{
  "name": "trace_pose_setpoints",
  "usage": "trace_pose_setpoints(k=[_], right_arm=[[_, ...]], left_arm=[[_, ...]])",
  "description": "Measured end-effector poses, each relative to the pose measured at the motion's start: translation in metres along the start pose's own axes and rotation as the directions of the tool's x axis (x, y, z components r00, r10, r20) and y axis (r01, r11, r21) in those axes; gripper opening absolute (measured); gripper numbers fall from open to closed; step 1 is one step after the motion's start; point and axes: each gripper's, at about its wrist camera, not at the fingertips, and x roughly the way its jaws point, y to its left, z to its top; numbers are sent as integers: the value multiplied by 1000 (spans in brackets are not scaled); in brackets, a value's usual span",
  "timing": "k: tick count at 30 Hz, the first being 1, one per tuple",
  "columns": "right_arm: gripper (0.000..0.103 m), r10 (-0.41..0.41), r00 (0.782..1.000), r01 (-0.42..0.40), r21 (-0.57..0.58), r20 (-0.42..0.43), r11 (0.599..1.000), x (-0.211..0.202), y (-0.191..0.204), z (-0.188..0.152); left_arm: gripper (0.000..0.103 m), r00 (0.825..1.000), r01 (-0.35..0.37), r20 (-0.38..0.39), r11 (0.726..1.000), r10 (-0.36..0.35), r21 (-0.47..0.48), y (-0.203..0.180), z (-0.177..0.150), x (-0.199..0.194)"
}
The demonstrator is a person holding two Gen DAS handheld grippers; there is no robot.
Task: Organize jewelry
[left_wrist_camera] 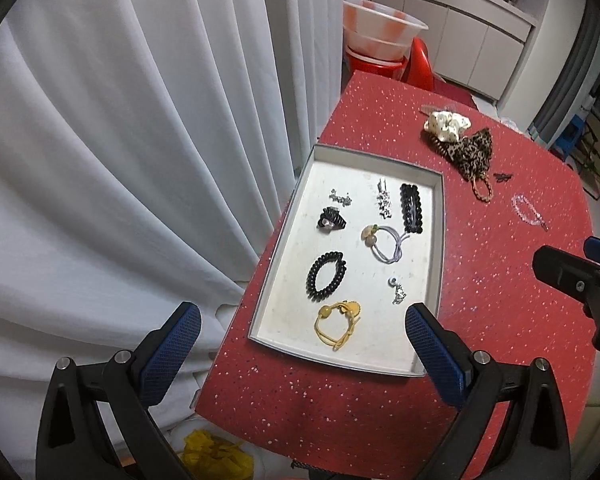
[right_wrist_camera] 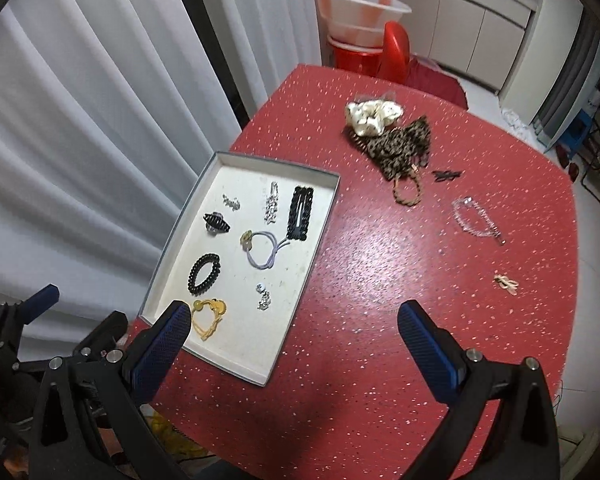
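- Left wrist view: my left tongs [left_wrist_camera: 302,330] hang above the near edge of the red table [left_wrist_camera: 500,280] with the two blue pads wide apart and nothing between them.
- Just ahead of these tongs lies the white tray [left_wrist_camera: 424,216], its near rim between my pads.
- In the tray, nearest to me, is a yellow hair tie [left_wrist_camera: 337,322]; behind it a black spiral hair tie [left_wrist_camera: 326,276] and a small silver charm [left_wrist_camera: 397,291].
- Further from me in the tray are a purple hair tie [left_wrist_camera: 384,242], a black claw clip [left_wrist_camera: 332,218], a black snap clip [left_wrist_camera: 411,208] and two silver pins [left_wrist_camera: 382,200], all apart from each other.
- Far ahead to the right, outside the tray, a cream scrunchie [left_wrist_camera: 446,122] touches a leopard scrunchie [left_wrist_camera: 474,152]; nearer, a clear bead bracelet [left_wrist_camera: 528,208] lies alone.
- My right tongs [left_wrist_camera: 580,276] show at the right edge; from here I cannot tell their state.
- Right wrist view: my right tongs [right_wrist_camera: 294,332] are also open wide, empty, above the bare table [right_wrist_camera: 380,280].
- The tray [right_wrist_camera: 320,216] is ahead to the left, its near corner beside my left pad.
- The bracelet [right_wrist_camera: 476,220] lies ahead to the right, and a small beige piece [right_wrist_camera: 506,283] is nearer, well apart from my right pad.
- A small dark clip [right_wrist_camera: 446,176] lies beside the leopard scrunchie [right_wrist_camera: 404,146].
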Motion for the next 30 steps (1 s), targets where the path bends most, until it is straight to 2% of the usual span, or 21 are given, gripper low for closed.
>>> trace_pose_setpoints(k=[14,30], right_arm=[[103,-19,998,20,-11,66,1000,-28,2,0],[103,-10,997,11,-4,72,1000,-30,0,1]], left_arm=[[102,998,-36,48,999,37,-41,4,6,-26],[102,998,-40,53,998,43,-45,2,8,-30]])
